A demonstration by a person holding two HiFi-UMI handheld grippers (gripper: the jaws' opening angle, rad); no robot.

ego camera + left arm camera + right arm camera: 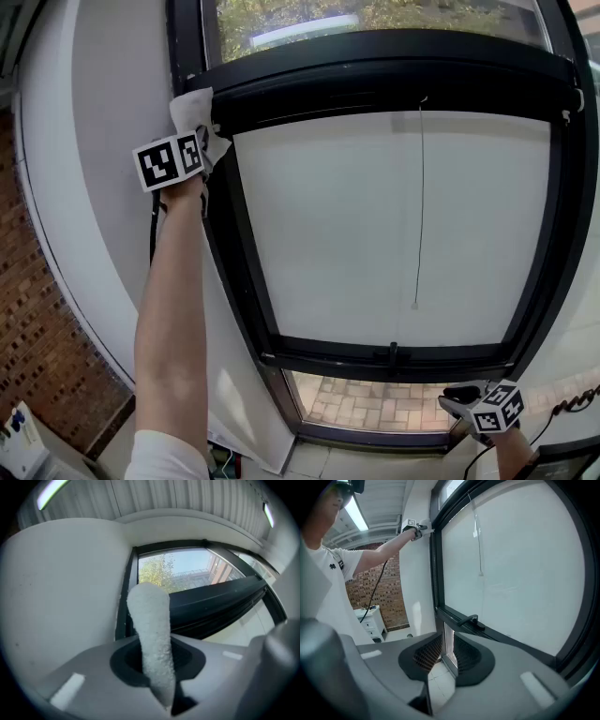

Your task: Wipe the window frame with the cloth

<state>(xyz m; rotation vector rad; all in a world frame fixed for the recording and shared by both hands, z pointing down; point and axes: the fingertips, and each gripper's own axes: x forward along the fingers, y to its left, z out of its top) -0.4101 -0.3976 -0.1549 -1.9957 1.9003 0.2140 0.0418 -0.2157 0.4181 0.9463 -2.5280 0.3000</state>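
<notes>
The white cloth [192,108] is pressed on the upper left corner of the black window frame [394,52]. My left gripper [202,127] is shut on it, arm raised. In the left gripper view the cloth [152,630] stands up from between the jaws of the left gripper [157,667], with the frame [215,602] beyond. My right gripper [459,398] hangs low at the right, below the frame's bottom rail. In its own view the right gripper [447,653] has its jaws a little apart with nothing between them. That view also shows the far left gripper [412,527].
A white blind covers the pane, and its pull cord [420,206] hangs down the middle. A black window handle [392,354] sits on the bottom rail. A brick wall [37,356] lies to the left, and a white cabinet [370,618] stands on the floor.
</notes>
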